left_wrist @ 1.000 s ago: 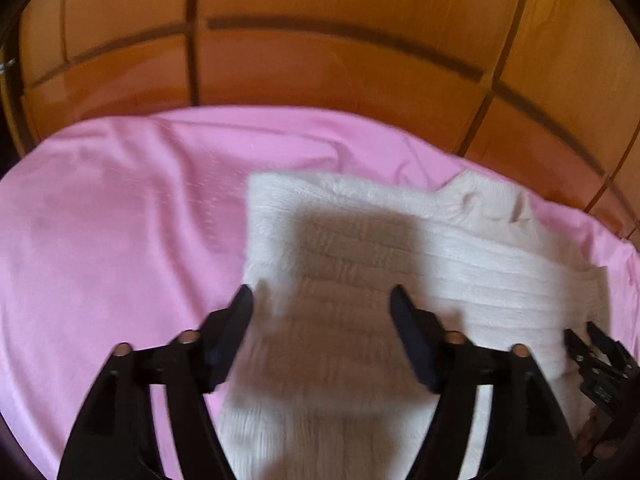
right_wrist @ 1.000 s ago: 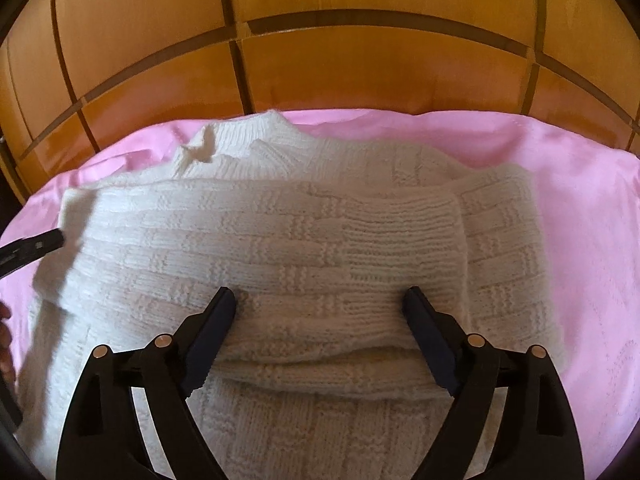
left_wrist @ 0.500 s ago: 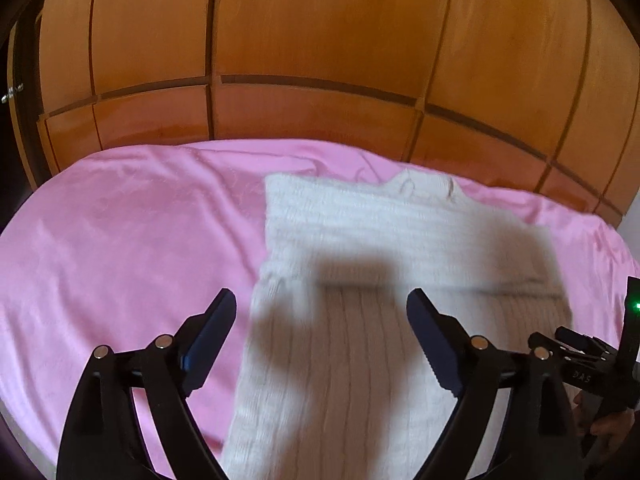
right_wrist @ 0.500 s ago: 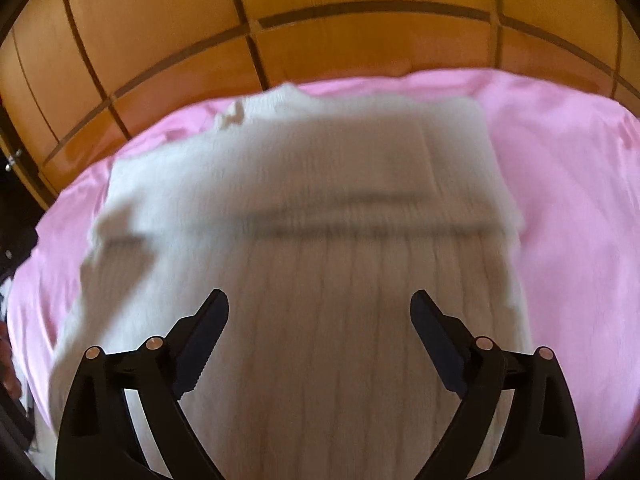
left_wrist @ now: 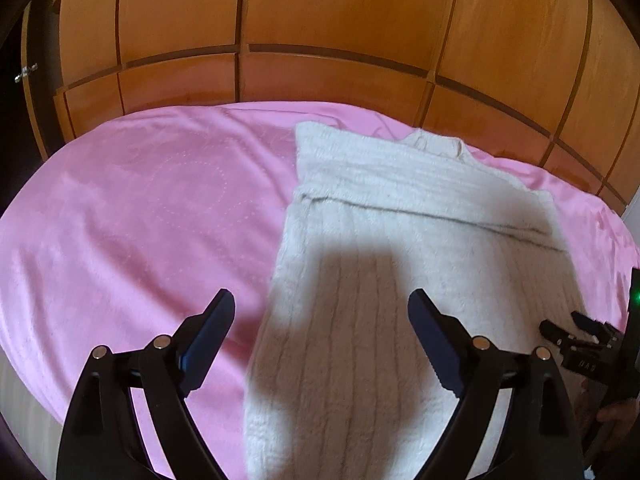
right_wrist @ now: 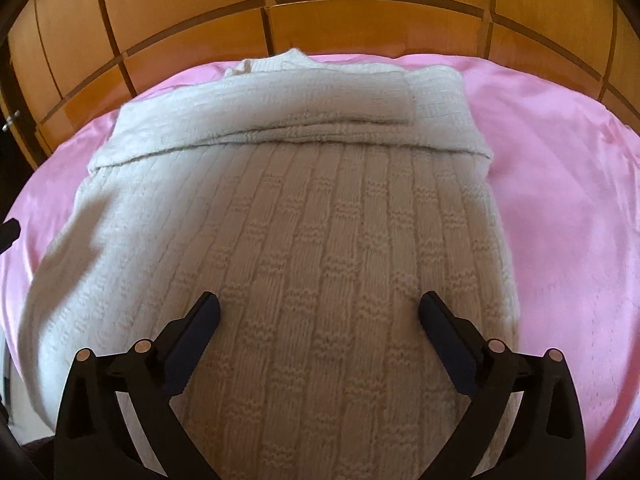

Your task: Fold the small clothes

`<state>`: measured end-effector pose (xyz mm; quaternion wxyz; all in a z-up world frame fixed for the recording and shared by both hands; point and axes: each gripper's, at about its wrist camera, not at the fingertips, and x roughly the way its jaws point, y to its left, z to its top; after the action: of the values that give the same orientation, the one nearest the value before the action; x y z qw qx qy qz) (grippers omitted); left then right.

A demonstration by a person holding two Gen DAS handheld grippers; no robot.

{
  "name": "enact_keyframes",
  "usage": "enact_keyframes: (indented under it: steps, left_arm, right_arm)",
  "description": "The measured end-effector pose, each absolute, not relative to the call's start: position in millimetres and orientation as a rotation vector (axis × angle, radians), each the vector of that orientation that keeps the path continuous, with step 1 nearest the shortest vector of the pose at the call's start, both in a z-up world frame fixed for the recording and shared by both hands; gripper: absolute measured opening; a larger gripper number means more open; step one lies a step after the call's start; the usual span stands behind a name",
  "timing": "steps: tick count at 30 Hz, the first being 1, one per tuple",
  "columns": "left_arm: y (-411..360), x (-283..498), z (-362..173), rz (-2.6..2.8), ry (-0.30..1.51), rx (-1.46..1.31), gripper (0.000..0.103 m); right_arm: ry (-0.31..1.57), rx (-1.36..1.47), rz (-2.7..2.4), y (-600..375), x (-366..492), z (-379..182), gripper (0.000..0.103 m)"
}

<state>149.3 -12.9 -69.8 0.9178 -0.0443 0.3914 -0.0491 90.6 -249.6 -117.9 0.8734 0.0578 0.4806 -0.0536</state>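
A cream knitted sweater (right_wrist: 300, 240) lies flat on a pink sheet (right_wrist: 560, 200), collar at the far end, sleeves folded across its chest. In the left wrist view the sweater (left_wrist: 400, 260) fills the right half. My left gripper (left_wrist: 320, 312) is open and empty, held above the sweater's near left edge. My right gripper (right_wrist: 320, 312) is open and empty, held above the sweater's lower body. The right gripper also shows in the left wrist view (left_wrist: 576, 332) at the far right edge.
The pink sheet (left_wrist: 140, 220) covers a bed that extends to the left of the sweater. A wooden panelled wall (left_wrist: 340, 32) stands right behind the bed's far edge. The bed's near left edge (left_wrist: 24, 400) drops off.
Both grippers have pulled back toward me and risen away from the folded sleeves, so more of the sweater's lower body is in view. The sweater lies still.
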Motion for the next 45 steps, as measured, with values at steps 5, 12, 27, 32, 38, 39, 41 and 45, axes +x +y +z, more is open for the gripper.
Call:
enact_keyframes:
  steps: [5,12,27,32,38,39,41,45]
  left_arm:
    - [-8,142,-77,-0.093,0.829,-0.090,0.088]
    - [-2,134,-88,-0.083,0.861,-0.080,0.088]
    - [16,111,-114,-0.110,0.952,-0.118,0.081]
    - [26,95,-121,-0.235,1.002,-0.230,0.064]
    - [23,76,-127,-0.419,1.037,-0.271,0.052]
    - [24,72,-129,-0.429,1.040,-0.271,0.052]
    - [26,68,-131,-0.447,1.044,-0.278,0.045]
    - [30,65,-133,-0.450,1.058,-0.306,0.037]
  right_arm:
    - [1.008,0.125,-0.107,-251,86,-117,0.099]
    - [1.020,0.152,-0.090,-256,77,-109,0.099]
    - [1.015,0.251,-0.198,-310,33,-91,0.099]
    - [1.037,0.362,-0.224,-335,11,-99,0.099]
    - [1.073,0.444,-0.134,-333,-19,-103,0.079]
    - [1.086,0.432,-0.115,-329,-24,-103,0.076]
    - [1.110,0.426,-0.079,-322,-30,-103,0.062]
    - [1.166,0.390,0.017,-301,-33,-104,0.044]
